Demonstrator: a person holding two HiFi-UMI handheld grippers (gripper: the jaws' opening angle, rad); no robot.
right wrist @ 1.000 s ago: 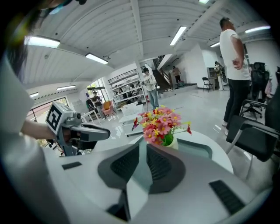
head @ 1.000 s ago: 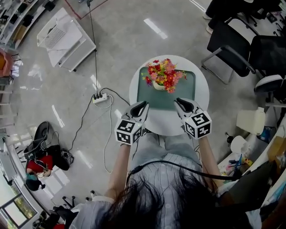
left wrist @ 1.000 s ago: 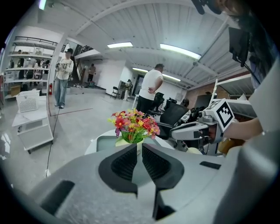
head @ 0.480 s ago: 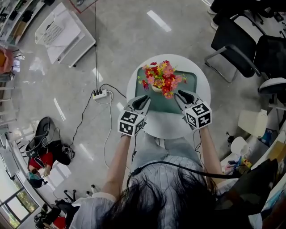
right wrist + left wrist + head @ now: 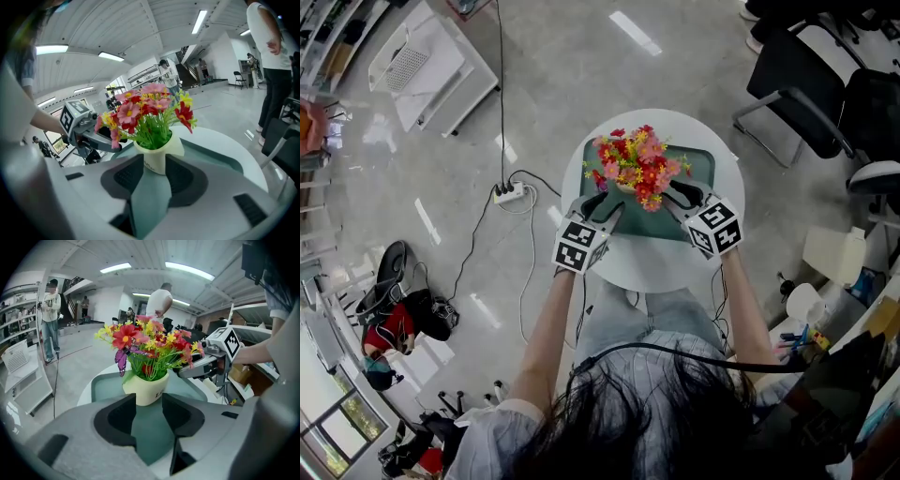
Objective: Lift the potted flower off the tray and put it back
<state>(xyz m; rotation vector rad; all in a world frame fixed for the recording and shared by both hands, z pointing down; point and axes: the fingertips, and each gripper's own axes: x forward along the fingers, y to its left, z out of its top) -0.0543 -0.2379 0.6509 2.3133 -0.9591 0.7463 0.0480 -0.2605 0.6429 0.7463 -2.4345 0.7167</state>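
— Green tray [image 5: 697, 165] on the round white table [image 5: 661, 267]: does the potted flower [image 5: 636, 167] stand on it?

— Yes. It stands upright on the tray, toward the tray's left half as the head view shows it. The flowers are red, pink and yellow, and they sit in a cream pot [image 5: 145, 389].

— Where are the two grippers?

— One at each side of the pot, both low over the tray and pointing toward each other. The left gripper [image 5: 149, 401] comes from the left, the right gripper [image 5: 154, 164] from the right. Each one can be seen behind the flowers in the other gripper's view.

— How are the left jaws?

— They are opening, with nothing gripped. The pot is just in front of the tips, and the gap between the pads shows only the green tray.

— And the right jaws?

— Also opening. The foot of the pot stands at the mouth of the gap, between the two tips. I do not see the pads press on it, and the pot rests on the tray.

— Anything else around?

— On the grey floor left of the table lies a white power strip [image 5: 508, 194] with cables, and black chairs [image 5: 806, 80] stand to the right.
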